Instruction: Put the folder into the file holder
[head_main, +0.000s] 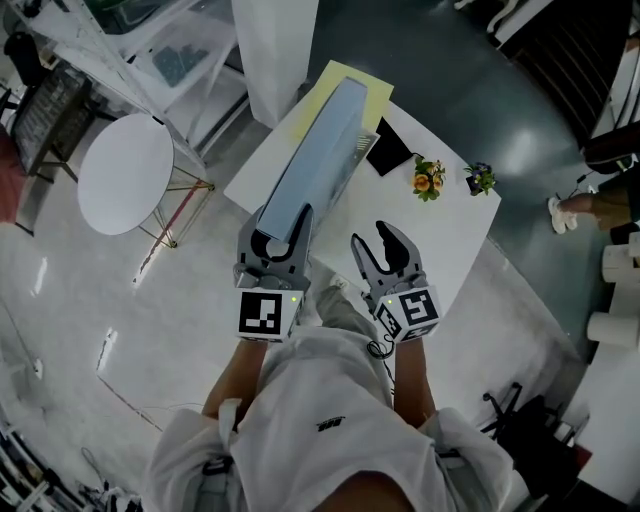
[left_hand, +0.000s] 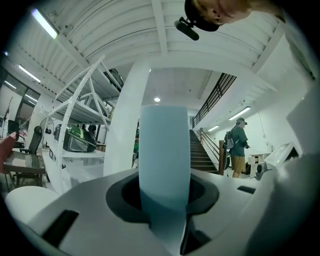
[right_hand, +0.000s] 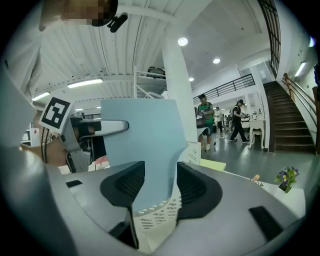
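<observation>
A long light-blue folder (head_main: 318, 155) slants up over the white table (head_main: 455, 250), and my left gripper (head_main: 283, 228) is shut on its near end. In the left gripper view the folder (left_hand: 164, 150) stands edge-on, pinched between the jaws. A white mesh file holder (head_main: 353, 158) stands on the table right beside the folder's far half. My right gripper (head_main: 377, 246) hovers to the right of the left one, jaws apart and holding nothing. In the right gripper view, the folder (right_hand: 142, 132) and the mesh holder (right_hand: 157, 215) show through the gap, both lying beyond the pads.
A pale yellow sheet (head_main: 372, 98) lies under the holder. A black flat object (head_main: 389, 149) and two small flower pots (head_main: 428, 179) (head_main: 480, 179) sit on the table's far right. A round white side table (head_main: 125, 172) stands to the left, a white pillar (head_main: 275, 50) behind.
</observation>
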